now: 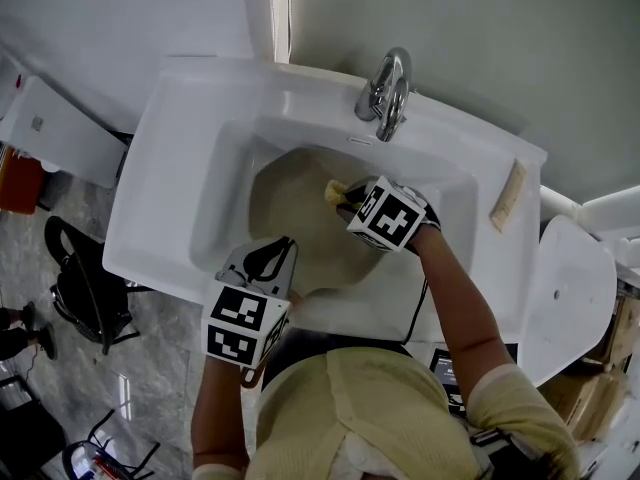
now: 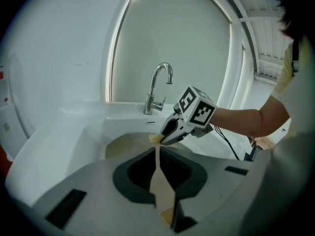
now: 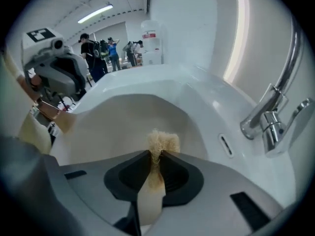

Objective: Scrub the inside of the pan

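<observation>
The big smooth sink (image 1: pixel 170 168) is white; the round pan (image 1: pixel 290 203) lying in it is pale tan, like sand; the fluffy scrubber (image 1: pixel 335 190) is soft yellow; the shiny metal tap (image 1: pixel 385 93) is silver. The left gripper (image 1: pixel 272 253) and the right gripper (image 1: pixel 348 200) are light grey with black on the inside of the jaws; each has a pattern of black and white squares. The person's shirt (image 1: pixel 370 408) is pale yellow; the stone floor (image 1: pixel 150 368) is grey with lighter streaks; the little flat bar (image 1: pixel 507 196) on the sink's edge is tan.
</observation>
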A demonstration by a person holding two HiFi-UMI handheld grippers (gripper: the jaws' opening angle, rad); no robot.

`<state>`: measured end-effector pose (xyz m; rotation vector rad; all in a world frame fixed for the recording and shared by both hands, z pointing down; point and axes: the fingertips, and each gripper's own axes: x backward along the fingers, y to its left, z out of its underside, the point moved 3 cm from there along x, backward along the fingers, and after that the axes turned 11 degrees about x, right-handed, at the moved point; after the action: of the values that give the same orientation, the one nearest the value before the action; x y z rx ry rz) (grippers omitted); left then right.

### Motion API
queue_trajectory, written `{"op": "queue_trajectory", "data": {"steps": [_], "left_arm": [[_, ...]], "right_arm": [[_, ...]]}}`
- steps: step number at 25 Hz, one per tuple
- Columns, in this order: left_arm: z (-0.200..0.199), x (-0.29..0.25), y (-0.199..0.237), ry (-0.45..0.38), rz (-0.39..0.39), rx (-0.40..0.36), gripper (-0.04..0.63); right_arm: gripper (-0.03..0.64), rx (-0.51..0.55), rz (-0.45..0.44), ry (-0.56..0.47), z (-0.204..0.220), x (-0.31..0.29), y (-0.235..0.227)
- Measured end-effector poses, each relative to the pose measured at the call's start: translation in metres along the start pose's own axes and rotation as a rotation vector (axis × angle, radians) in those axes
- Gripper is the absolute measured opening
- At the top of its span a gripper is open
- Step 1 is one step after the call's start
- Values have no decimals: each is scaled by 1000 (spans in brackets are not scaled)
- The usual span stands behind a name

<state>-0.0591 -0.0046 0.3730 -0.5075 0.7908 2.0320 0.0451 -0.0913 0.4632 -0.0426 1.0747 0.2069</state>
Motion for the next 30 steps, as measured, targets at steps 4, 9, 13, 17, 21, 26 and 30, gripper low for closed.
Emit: {"op": "queue_trajectory", "data": {"steps": [4,9,13,17,21,26,30], "left_arm": [[-4,-9,4,13,3,12,72],[-8,-21,8,24,10,23,72],[-9,-28,8,35,18,31,72],[-8,-34,10,49,15,47,72],[-6,-38,14,63,9,69,72],[-1,-40,18,76,11,81,72],[0,-42,21,84,15,85,72]], "right_arm": [[74,8,143,55,6,-14,-24],[74,-19,244,64,6,-27,-45],[74,-11,286,103,11,-40,-54],[74,3,308,146,19,-51,-59],[74,0,313,181,25,-63,-64],[74,-9,287,209,31,-75,-60],[74,-37,224,209,36,-84,-56]]}}
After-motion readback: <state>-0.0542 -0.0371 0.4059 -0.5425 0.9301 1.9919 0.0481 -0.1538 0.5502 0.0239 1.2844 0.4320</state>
